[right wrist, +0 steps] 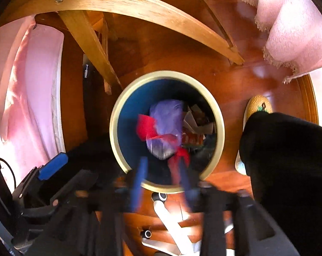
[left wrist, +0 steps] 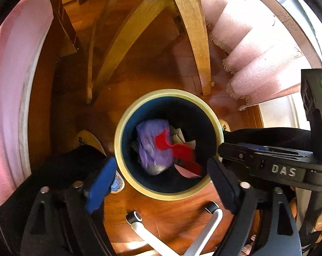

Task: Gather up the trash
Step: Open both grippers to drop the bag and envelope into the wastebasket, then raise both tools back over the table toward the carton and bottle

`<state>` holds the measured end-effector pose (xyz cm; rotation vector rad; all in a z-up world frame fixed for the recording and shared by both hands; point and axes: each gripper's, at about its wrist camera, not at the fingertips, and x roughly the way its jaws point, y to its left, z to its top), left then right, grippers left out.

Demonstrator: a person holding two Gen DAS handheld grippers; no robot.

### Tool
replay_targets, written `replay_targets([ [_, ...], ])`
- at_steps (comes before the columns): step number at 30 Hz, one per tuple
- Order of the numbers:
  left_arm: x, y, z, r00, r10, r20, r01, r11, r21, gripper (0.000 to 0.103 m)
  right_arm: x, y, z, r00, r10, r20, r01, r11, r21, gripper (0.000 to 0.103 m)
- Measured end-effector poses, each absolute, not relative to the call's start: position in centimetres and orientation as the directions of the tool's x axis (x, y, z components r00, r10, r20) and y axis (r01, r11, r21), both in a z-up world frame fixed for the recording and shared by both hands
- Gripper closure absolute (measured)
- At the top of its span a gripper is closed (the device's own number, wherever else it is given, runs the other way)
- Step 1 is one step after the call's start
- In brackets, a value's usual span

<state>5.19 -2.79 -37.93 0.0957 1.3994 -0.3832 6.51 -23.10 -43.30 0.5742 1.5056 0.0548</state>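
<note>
Both grippers, left and right, hover fingers apart over the bin, red wrapper loose inside below them.

A cream rim and dark blue inside are shown by the bin, with purple bag and red scrap inside it.

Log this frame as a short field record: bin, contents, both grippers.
bin: round dark-blue waste bin with cream rim, upright on the wooden floor
contents: crumpled purple plastic bag, red wrapper scraps, paper bits
left gripper: open, empty, above the bin's near rim
right gripper: open, blurred, over the bin; red scrap near its tips, not visibly pinched
nearby: wooden chair legs, pink curtain
</note>
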Motion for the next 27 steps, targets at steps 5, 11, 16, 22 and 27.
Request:
replay_targets([
  [5,5.2,-2.2,-37.4,0.166,-0.189,-0.968,0.313,0.941,-0.130,0.007,6.7,-22.5,-42.6,0.133,0.339,-0.932,0.264,0.894,0.362,0.045],
  [11,5.0,-1.4,-36.4,0.199,-0.200,-0.959,0.309,0.942,-0.132,0.005,6.5,-22.2,-41.8,0.162,0.291,-0.943,0.237,0.916,0.324,0.045],
  [16,4.6,-0.3,-35.1,0.226,-0.213,-0.951,0.295,0.945,-0.141,0.003,5.9,-21.6,-40.3,0.199,0.243,-0.949,0.178,0.944,0.279,0.045],
  [22,3.3,1.3,-32.9,0.260,-0.246,-0.934,0.275,0.946,-0.173,0.003,4.5,-20.6,-37.8,0.231,0.213,-0.949,0.107,0.964,0.243,0.045],
  [27,1.5,2.1,-29.9,0.308,-0.279,-0.910,0.294,0.937,-0.188,0.003,3.0,-20.2,-35.0,0.266,0.206,-0.942,0.058,0.972,0.229,0.045],
])
